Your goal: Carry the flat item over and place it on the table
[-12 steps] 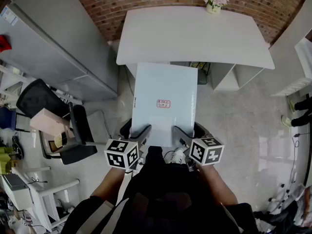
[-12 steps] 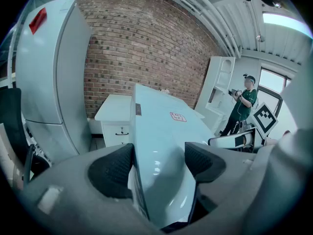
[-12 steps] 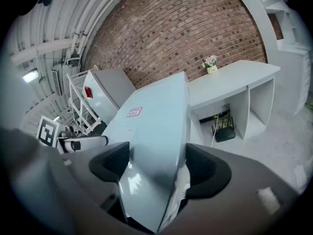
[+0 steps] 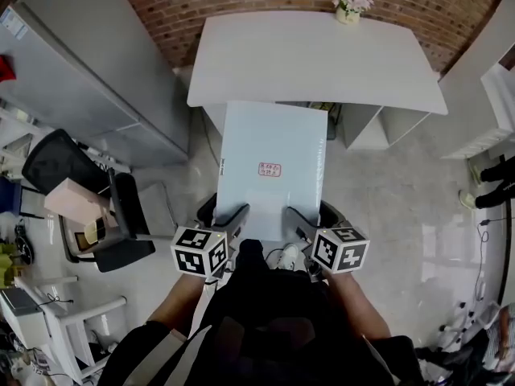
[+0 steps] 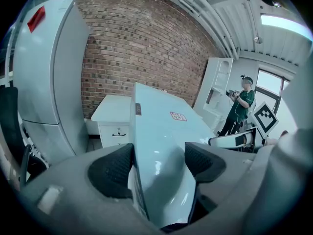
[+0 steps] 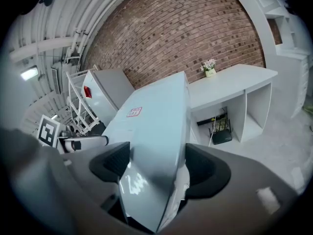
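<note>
Mid-carry, it seemed: left tongs [image 4: 232, 215] and right tongs [image 4: 300, 216] clamped the flat item [image 4: 272, 155], which next needed lowering onto the desk [image 4: 314, 55] at twelve o'clock.

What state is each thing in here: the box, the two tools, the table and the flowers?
box: in the air, flat side up, gripped at its near edge, not yet on the table
left tool: shut on the box
right tool: shut on the box
table: stands ahead against the brick wall, flowers on it
flowers: upright at the table's far edge
</note>
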### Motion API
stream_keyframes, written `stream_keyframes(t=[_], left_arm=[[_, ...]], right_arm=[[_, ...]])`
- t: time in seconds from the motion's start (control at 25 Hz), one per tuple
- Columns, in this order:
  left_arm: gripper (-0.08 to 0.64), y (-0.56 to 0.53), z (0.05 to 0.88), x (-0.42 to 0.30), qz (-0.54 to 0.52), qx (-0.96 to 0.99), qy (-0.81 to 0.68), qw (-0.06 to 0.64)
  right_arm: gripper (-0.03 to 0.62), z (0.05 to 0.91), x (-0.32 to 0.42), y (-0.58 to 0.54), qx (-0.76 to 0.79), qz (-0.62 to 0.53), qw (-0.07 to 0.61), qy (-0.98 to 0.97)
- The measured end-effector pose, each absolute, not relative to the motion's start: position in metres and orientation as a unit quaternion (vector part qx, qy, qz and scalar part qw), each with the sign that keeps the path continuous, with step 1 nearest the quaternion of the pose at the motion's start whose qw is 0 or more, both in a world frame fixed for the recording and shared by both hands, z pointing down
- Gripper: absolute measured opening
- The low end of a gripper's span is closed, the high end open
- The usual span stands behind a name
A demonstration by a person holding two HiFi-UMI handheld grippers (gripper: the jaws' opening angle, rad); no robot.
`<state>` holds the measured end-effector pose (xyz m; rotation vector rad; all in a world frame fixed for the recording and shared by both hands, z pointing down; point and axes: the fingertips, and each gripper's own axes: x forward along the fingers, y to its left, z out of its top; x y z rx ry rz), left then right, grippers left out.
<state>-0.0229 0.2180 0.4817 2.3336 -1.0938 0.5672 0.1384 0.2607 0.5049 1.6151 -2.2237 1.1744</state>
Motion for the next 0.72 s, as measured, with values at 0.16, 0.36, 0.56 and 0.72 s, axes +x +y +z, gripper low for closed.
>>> stream_keyframes(t=[0.16, 0.36, 0.56, 0.72], left_arm=[[0.347, 0.219, 0.481, -0.025, 0.202, 0.856, -0.402, 0.254], [0.348, 0.214, 0.485, -0.029, 0.187, 0.855, -0.403, 0.268], [0.348, 0.196, 0.482, -0.026, 0.178, 0.861, -0.393, 0.268], [0.348, 0.172, 0.476, -0.028, 0.169, 0.866, -0.389, 0.265]], right_arm=[[0.366, 0.501, 0.137, 0.260, 0.541, 0.386, 0.077, -0.744], [0.374, 0.498, 0.134, 0.253, 0.545, 0.377, 0.087, -0.744], [0.374, 0.494, 0.136, 0.239, 0.554, 0.379, 0.086, -0.736], [0.374, 0.486, 0.134, 0.217, 0.560, 0.375, 0.084, -0.734]])
